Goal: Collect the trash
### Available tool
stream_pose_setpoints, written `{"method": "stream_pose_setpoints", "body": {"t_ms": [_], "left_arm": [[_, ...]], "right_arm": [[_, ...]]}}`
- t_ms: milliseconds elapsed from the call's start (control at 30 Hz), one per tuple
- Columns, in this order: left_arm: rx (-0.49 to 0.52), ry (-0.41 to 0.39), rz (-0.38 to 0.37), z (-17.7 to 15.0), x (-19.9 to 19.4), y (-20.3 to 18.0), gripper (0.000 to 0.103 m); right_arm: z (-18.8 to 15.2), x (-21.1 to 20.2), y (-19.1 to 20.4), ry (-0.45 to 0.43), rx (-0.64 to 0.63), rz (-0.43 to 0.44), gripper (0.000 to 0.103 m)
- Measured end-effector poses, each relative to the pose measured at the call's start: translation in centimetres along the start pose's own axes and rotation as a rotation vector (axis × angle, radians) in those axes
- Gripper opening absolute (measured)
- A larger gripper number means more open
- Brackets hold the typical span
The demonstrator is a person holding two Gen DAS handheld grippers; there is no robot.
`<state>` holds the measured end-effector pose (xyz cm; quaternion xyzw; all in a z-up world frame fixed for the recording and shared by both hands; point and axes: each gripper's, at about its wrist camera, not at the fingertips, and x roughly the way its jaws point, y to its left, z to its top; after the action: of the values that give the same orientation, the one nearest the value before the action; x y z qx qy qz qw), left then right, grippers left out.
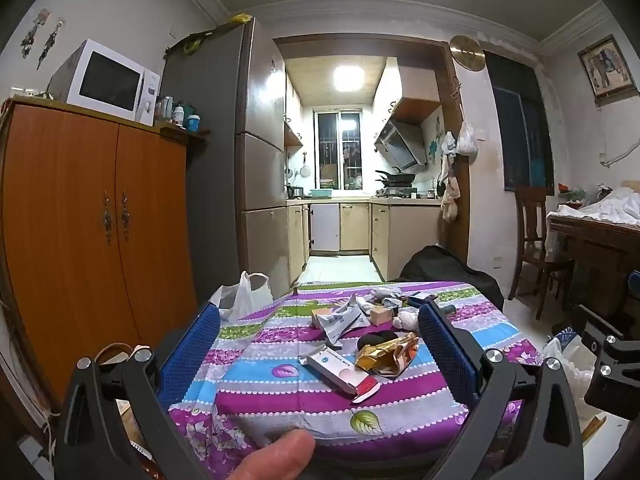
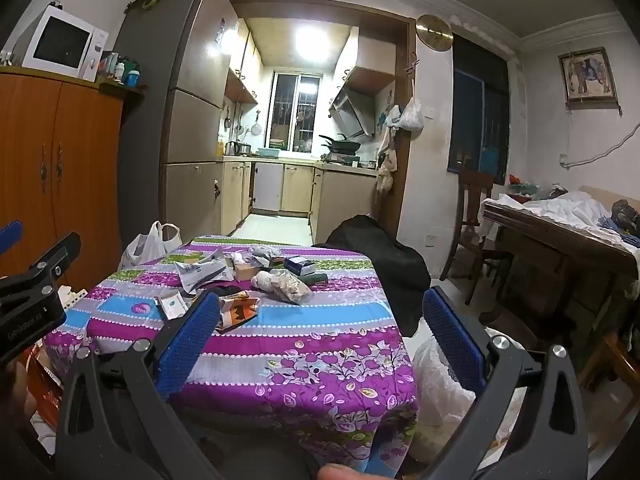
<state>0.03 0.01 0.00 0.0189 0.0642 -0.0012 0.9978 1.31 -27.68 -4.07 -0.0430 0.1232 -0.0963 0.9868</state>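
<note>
Trash lies scattered on a table with a purple striped floral cloth (image 1: 280, 400) (image 2: 320, 344). Nearest is a white and red flat box (image 1: 340, 370) (image 2: 171, 306), beside a gold and orange wrapper (image 1: 386, 354) (image 2: 236, 308). Behind them are a crumpled grey-white packet (image 1: 342, 320) (image 2: 204, 272), a small tan box (image 1: 380, 314) (image 2: 246, 271), a white wad (image 1: 406, 317) (image 2: 264, 279), a clear crumpled bag (image 2: 294, 288) and a dark blue box (image 2: 299, 265). My left gripper (image 1: 320, 344) hangs open before the table's near edge. My right gripper (image 2: 320, 320) is open too, over the table's near right corner. Neither holds anything.
A white plastic bag (image 1: 248, 292) (image 2: 150, 242) hangs at the table's far left corner, another white bag (image 2: 444, 396) sits low at its right. A black bag (image 2: 376, 248) lies behind the table. An orange cabinet (image 1: 92, 220) stands left; a dark wooden table (image 2: 560, 248) and chair (image 2: 472, 216) stand right.
</note>
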Motion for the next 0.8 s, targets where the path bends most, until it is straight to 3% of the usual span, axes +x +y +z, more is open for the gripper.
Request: {"method": "stream_pose_setpoints", "body": {"t_ms": [400,800], "left_arm": [[0.009,0.022,-0.010,-0.5,0.3,0.2,0.098],[0.028,0.105,-0.055,-2.0,1.9,0.2,0.098]], "right_arm": [[0.2,0.0,0.0,0.009,0.005,0.002,0.098],[-1.0,0.7,-0.4,0.019,0.082,0.041,0.098]]}}
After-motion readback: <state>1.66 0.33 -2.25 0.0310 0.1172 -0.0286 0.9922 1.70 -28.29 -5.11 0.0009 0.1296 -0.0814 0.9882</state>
